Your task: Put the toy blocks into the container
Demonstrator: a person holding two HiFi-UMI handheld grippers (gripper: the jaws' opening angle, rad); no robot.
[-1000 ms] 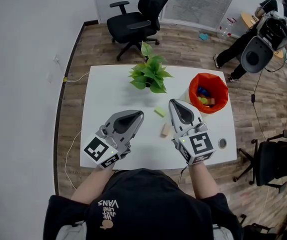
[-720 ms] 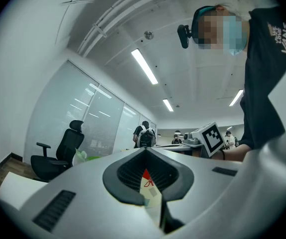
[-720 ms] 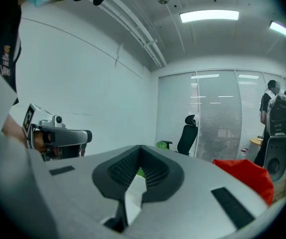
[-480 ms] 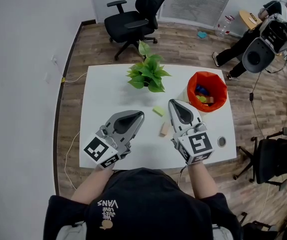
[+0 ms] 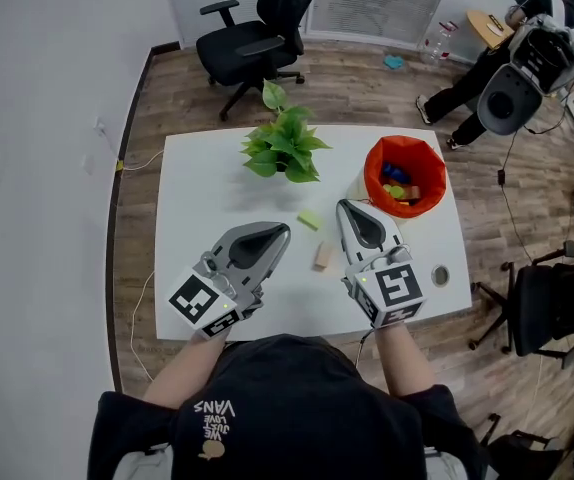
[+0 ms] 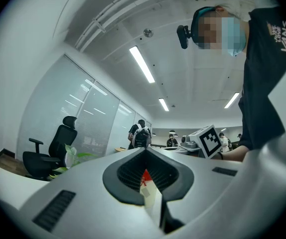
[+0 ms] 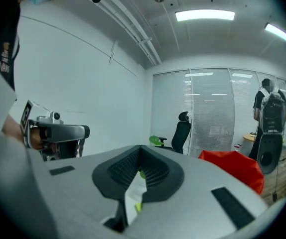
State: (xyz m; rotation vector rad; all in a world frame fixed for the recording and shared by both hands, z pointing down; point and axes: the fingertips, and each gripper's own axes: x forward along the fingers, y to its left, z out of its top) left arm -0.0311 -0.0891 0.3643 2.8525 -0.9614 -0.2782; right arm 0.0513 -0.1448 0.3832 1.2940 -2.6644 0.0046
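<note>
The left gripper [image 5: 279, 230] and right gripper [image 5: 345, 206] fingers are closed, empty; reaching unopened could shove the tan block [image 5: 322, 256] off the bench's [image 5: 197, 198] near edge.

Black T-shirt [image 5: 297, 393] — pale chest print [image 5: 216, 408]

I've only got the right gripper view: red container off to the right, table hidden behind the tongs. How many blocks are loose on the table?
Observer: Two in the head view, a green block and a tan block. Both lie on the white table between the left gripper and the right gripper.
Operator: Anything in the container?
Observer: Yes. The red container holds several blocks; blue and green ones show.
Operator: Left gripper carrying anything?
Observer: No. Its own view shows the tongs together with nothing between them.
</note>
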